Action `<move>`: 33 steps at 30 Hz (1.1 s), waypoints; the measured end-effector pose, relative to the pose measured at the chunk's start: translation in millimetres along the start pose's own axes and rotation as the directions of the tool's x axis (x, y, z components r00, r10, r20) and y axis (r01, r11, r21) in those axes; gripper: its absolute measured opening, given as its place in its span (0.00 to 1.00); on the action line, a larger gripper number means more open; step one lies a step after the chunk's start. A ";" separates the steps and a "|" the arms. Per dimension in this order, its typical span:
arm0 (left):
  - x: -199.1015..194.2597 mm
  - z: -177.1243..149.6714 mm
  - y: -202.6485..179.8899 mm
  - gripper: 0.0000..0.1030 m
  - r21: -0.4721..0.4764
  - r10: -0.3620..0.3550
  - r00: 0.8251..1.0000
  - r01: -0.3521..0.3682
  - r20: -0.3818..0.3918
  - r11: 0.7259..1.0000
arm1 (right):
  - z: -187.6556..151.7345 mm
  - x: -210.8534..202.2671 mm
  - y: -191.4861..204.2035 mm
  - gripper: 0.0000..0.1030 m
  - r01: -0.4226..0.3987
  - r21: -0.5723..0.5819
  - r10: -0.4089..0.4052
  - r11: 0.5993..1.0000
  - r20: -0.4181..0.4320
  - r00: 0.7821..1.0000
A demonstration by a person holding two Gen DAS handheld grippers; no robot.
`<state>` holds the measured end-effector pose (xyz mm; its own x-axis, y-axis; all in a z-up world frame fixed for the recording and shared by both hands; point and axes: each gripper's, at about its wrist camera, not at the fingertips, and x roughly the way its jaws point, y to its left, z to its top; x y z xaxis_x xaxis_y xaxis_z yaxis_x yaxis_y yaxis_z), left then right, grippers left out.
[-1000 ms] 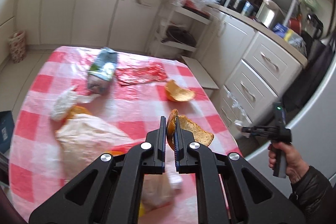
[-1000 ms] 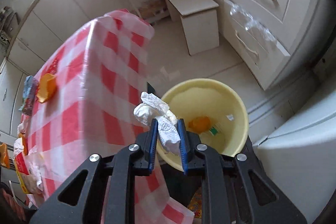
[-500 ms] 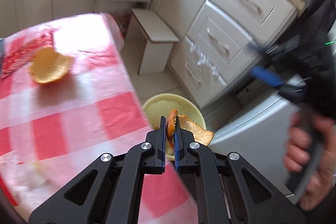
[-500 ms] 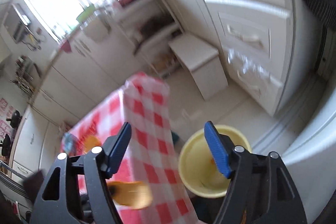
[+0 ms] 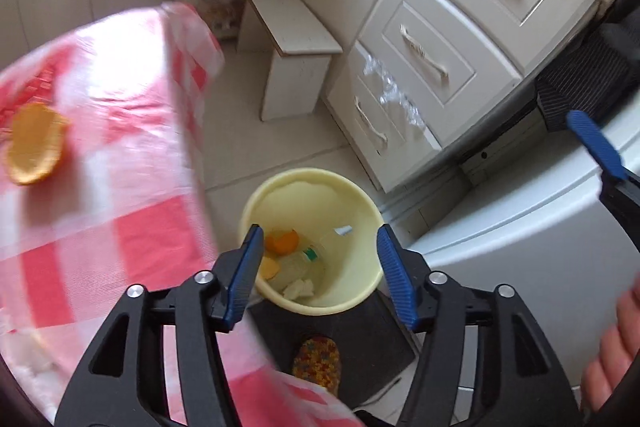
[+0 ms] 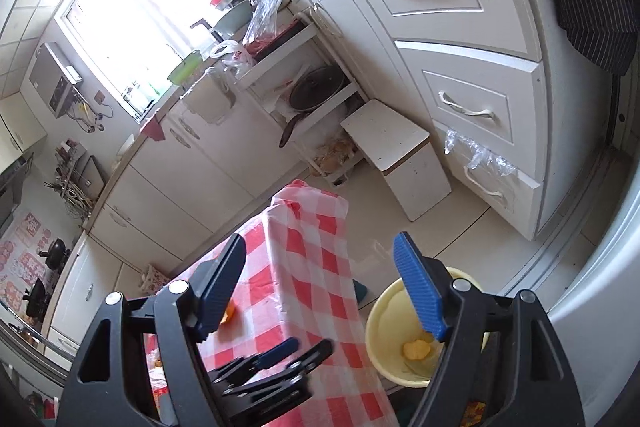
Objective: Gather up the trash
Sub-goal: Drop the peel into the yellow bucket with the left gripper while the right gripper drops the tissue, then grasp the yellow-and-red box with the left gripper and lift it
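Note:
A pale yellow bin [image 5: 312, 175] stands on the floor beside the red-checked table [image 5: 100, 219]. My left gripper [image 5: 320, 267] hangs right over it, its jaws opening with nothing between them. Down inside lie orange peel pieces [image 5: 282, 241] and a crumpled white tissue [image 5: 298, 289]. Another orange peel half [image 5: 34, 151] rests on the tablecloth. My right gripper [image 6: 320, 283] is open and empty, held higher above the table's corner, with the bin [image 6: 384, 307] to its lower right. The left gripper [image 6: 292, 351] shows below it over the table's edge.
A white step stool [image 5: 292, 39] and white drawers [image 5: 440, 47] stand behind the bin. A white appliance [image 5: 520, 227] fills the right side. A foot in a patterned slipper [image 5: 316, 359] is by the bin's black base. A hand [image 5: 616, 347] shows at the right edge.
My left gripper swung from the table to above the bin and let go of the orange peel. My right gripper dropped the white tissue, opened and rose.

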<state>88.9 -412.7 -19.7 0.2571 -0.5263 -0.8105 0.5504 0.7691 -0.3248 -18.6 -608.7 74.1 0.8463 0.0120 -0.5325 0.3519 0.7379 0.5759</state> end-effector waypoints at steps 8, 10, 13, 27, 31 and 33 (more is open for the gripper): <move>-167.4 -81.8 98.7 0.78 -0.114 0.184 0.943 -0.158 0.277 0.981 | -31.9 25.7 68.1 0.71 -0.096 -0.130 0.083 0.987 -0.100 0.992; -206.5 -115.3 142.7 0.81 -0.224 0.285 0.910 -0.222 0.302 0.949 | -49.7 38.6 94.1 0.71 -0.147 -0.182 0.118 0.972 -0.165 0.979; -242.7 -166.6 206.4 0.82 -0.417 0.376 0.892 -0.251 0.251 0.874 | -83.6 59.5 134.4 0.73 -0.208 -0.279 0.131 0.938 -0.270 0.954; -175.8 -203.8 267.1 0.71 -0.680 -0.011 0.948 0.235 0.317 0.694 | -193.8 132.0 194.8 0.73 -0.320 -0.399 0.043 0.859 -0.568 0.822; -163.7 -188.3 280.2 0.19 -0.709 -0.022 0.945 0.260 0.326 0.656 | -198.1 139.3 194.4 0.73 -0.336 -0.368 0.048 0.867 -0.609 0.792; -176.4 -184.3 281.3 0.12 -0.694 -0.013 0.941 0.257 0.337 0.673 | -196.4 139.7 198.9 0.73 -0.337 -0.375 0.047 0.863 -0.606 0.794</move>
<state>51.9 -36.7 -57.9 0.5029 -0.6273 -0.5946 -0.1146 0.6335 -0.7652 91.1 -327.8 -7.6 0.4460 0.4530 -0.7719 -0.1317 0.8863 0.4440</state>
